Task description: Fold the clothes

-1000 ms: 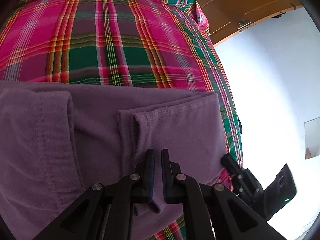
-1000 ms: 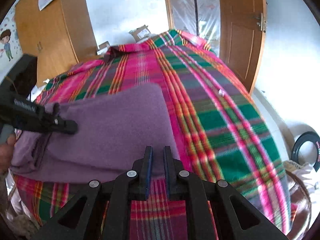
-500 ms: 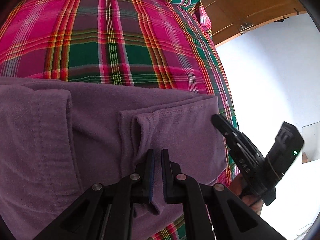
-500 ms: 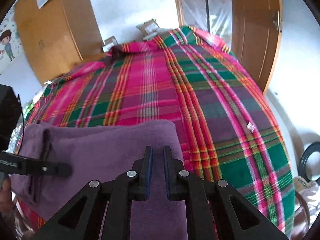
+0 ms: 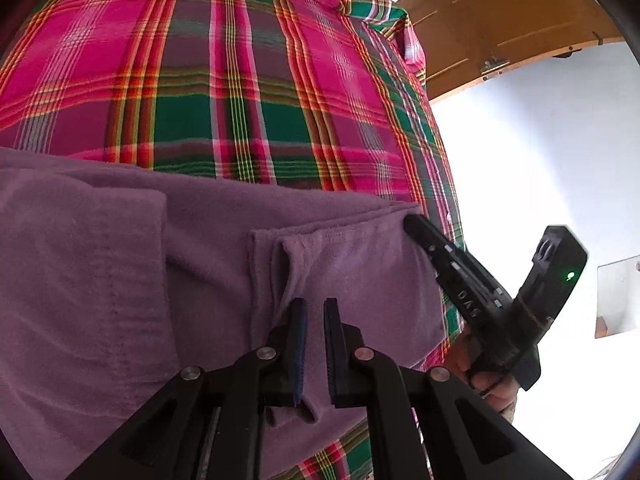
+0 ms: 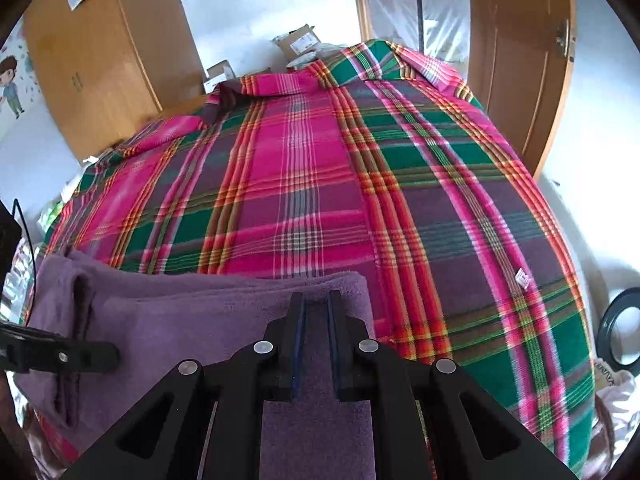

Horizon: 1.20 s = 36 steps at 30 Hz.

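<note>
A purple garment (image 5: 120, 280) lies folded in layers on the near edge of a plaid bedspread (image 5: 240, 100). My left gripper (image 5: 316, 304) is shut on a small fold of the garment's near hem. In the right wrist view the same garment (image 6: 180, 320) lies under my right gripper (image 6: 314, 298), whose jaws stand almost together just above its far right corner. Seen from the left wrist, the right gripper (image 5: 412, 222) has its tip at that corner, with a hand (image 5: 492, 392) holding it. The left gripper (image 6: 108, 356) shows at the left edge.
The plaid bedspread (image 6: 360, 180) stretches away beyond the garment. A wooden door (image 6: 520, 60) stands at the right, a wardrobe (image 6: 100, 60) at the left, and cardboard boxes (image 6: 300, 44) behind the bed. A black ring (image 6: 624, 328) lies on the floor at the right.
My right gripper has come in from off the bed's right side and now rests over the garment's far right corner. The garment has settled lower and flatter. My left gripper keeps its hold.
</note>
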Motion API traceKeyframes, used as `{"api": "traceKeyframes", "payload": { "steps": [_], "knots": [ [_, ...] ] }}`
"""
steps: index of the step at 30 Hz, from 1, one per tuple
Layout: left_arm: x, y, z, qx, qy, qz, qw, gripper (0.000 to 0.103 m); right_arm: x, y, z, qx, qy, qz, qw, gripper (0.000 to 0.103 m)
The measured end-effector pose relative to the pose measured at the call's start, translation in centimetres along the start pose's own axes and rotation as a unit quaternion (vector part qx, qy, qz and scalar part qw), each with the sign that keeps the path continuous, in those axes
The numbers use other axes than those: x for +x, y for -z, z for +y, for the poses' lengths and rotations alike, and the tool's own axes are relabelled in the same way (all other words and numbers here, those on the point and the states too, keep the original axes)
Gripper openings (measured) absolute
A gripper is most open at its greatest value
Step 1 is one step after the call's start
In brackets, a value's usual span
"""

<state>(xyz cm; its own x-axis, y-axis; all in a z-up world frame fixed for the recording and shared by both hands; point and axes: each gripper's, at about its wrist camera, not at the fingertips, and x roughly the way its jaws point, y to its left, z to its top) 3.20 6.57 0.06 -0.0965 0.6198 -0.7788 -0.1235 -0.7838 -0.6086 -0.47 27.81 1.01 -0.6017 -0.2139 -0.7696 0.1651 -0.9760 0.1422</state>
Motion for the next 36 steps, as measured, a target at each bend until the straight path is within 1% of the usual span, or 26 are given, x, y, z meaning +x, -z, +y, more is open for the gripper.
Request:
{"api": "traceKeyframes", "payload": {
  "steps": [4,8,11,14,19,25,27,30,34,36],
  "knots": [
    [-0.7,-0.4,0.2,-0.009,0.005,-0.007,0.9999,0.007,-0.1,-0.3,0.1,0.000,0.004,0.007,1.000,0.011],
    [-2.8,0.1,0.7,-0.009,0.008,-0.026,0.9996,0.008,-2.2,0.3,0.8,-0.006,0.004,-0.014,1.000,0.011],
    [-3.6,0.1,1.3,-0.018,0.010,-0.032,0.9993,0.008,-3.7,1.9,2.4,-0.023,-0.021,-0.022,0.999,0.011],
    [-4.5,0.4,1.8,-0.025,0.014,-0.040,0.9988,0.010,-4.1,3.6,4.5,-0.041,-0.038,-0.020,0.998,0.011],
    [-5.8,0.9,2.4,-0.030,0.016,-0.055,0.9979,0.011,-4.8,5.4,7.7,-0.065,-0.068,-0.038,0.995,0.011],
    [-6.8,1.8,3.1,-0.030,0.012,-0.062,0.9975,0.011,-4.2,6.9,10.2,-0.082,-0.098,-0.024,0.992,0.011],
    [-7.0,2.1,3.4,-0.030,0.010,-0.064,0.9975,0.011,-3.8,7.4,10.7,-0.090,-0.098,-0.021,0.991,0.011],
    [-7.3,2.4,4.0,-0.037,0.008,-0.068,0.9969,0.011,-3.7,7.8,11.7,-0.110,-0.080,-0.024,0.990,0.011],
    [-8.1,2.6,4.5,-0.041,0.011,-0.082,0.9957,0.012,-4.3,7.1,12.0,-0.111,-0.080,-0.033,0.990,0.011],
    [-8.6,2.9,5.0,-0.044,0.012,-0.086,0.9953,0.012,-4.3,6.2,12.5,-0.118,-0.077,-0.043,0.989,0.011]
  ]
}}
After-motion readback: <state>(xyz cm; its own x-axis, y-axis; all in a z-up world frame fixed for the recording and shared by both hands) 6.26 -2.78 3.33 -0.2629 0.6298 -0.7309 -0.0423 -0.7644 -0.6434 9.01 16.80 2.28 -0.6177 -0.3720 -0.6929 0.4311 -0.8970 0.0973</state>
